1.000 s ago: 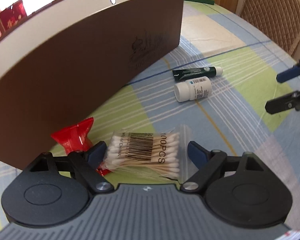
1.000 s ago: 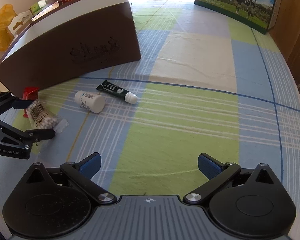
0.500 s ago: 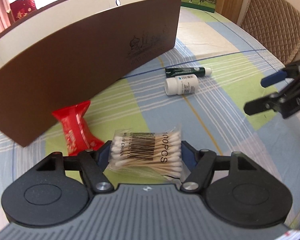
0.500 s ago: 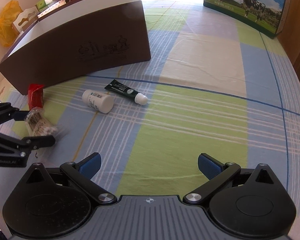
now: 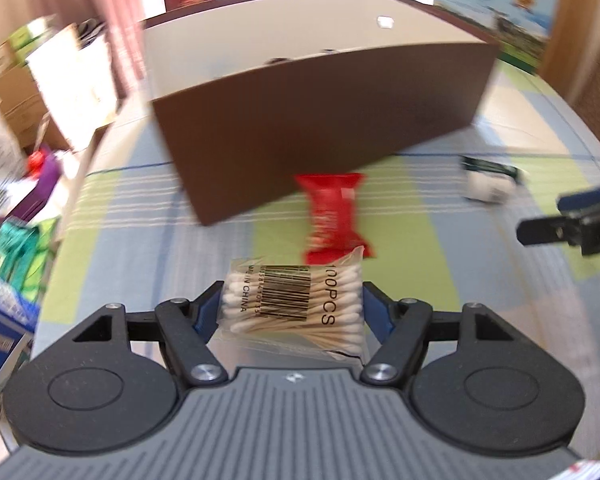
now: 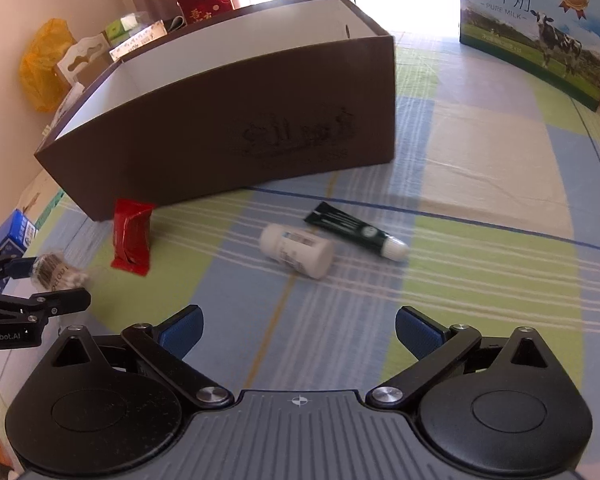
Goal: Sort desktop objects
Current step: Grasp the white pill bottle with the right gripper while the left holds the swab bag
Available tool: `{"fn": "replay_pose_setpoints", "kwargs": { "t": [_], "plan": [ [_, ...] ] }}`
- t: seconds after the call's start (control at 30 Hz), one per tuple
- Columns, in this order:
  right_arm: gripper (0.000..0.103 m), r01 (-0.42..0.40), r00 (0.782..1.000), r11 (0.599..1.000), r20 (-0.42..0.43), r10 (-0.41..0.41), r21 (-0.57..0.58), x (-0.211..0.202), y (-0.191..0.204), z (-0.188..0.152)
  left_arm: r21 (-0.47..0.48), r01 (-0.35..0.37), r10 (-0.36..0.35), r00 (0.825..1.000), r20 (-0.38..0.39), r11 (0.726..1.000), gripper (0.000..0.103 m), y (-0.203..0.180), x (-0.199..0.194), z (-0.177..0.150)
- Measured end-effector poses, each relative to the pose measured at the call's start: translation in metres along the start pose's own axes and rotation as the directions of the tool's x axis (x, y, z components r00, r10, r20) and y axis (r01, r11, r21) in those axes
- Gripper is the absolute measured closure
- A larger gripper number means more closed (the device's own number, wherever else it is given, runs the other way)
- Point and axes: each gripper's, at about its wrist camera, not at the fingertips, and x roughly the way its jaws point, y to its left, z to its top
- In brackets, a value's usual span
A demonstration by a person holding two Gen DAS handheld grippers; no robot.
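Your left gripper [image 5: 293, 307] is clamped on the bag of cotton swabs [image 5: 294, 305], lifted clear of the cloth in front of the brown box [image 6: 236, 128]. Your right gripper [image 6: 298, 330] is spread wide with nothing between its pads, having just narrowed slightly. Left to sort, all lying in front of the box: the red packet [image 6: 133, 237] nearest its wall, then the white pill bottle [image 6: 297, 250] and the dark green tube [image 6: 354, 232]. Whether anything sits inside the box, you cannot tell.

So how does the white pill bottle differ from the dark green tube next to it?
The white pill bottle is a fat cylinder; the dark green tube is slim and flattened at its end. The bottle is white all over, the tube dark with a white cap. Both lie on their sides on the tablecloth.
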Motion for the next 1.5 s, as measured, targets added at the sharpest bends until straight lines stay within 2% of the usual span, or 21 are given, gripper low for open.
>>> {"fn": "replay_pose_setpoints", "kwargs": {
  "t": [0.07,0.13,0.37,0.53,0.73,0.77,0.97,1.27,1.37,1.5],
  "plan": [
    [0.012,0.013,1.000,1.000,-0.012,-0.013,0.022,0.011,0.006,0.000,-0.041,-0.028,0.028,1.000,-0.004,0.999,0.035,0.011,0.004,0.002],
    [0.013,0.046,0.999,0.998,-0.024,-0.045,0.052,0.022,0.010,-0.002,-0.083,-0.055,0.054,0.998,-0.012,0.995,0.035,0.024,0.008,0.005],
    [0.016,0.171,0.984,0.985,0.055,-0.170,-0.023,0.041,0.032,-0.003,-0.218,-0.110,0.101,0.993,-0.052,0.970,0.035,0.059,0.022,0.010],
    [0.029,0.247,0.964,0.969,0.099,-0.247,0.017,0.051,0.037,0.004,-0.217,-0.111,0.100,0.993,-0.061,0.970,0.035,0.063,0.031,0.011],
    [0.051,0.301,0.942,0.949,0.124,-0.311,0.091,0.058,0.039,0.014,-0.208,-0.091,0.081,0.995,-0.057,0.974,0.035,0.063,0.033,0.012],
    [0.058,0.302,0.942,0.949,0.126,-0.312,0.096,0.058,0.038,0.015,-0.209,-0.089,0.079,0.995,-0.056,0.974,0.035,0.063,0.033,0.011],
    [0.059,0.254,0.961,0.967,0.108,-0.256,0.032,0.047,0.034,0.012,-0.203,-0.087,0.077,0.995,-0.056,0.975,0.035,0.062,0.033,0.011],
    [0.059,0.125,0.992,0.983,0.034,-0.122,-0.133,0.025,0.032,-0.013,-0.199,-0.077,0.066,0.996,-0.061,0.977,0.035,0.051,0.024,0.000],
    [0.059,0.091,0.996,0.980,0.004,-0.092,-0.174,0.017,0.033,-0.022,-0.191,-0.068,0.057,0.996,-0.065,0.979,0.035,0.044,0.018,-0.007],
    [0.059,0.048,0.998,0.984,-0.031,-0.054,-0.169,0.008,0.030,-0.029,-0.183,-0.045,0.032,0.997,-0.073,0.982,0.035,0.033,0.009,-0.018]
  ]
}}
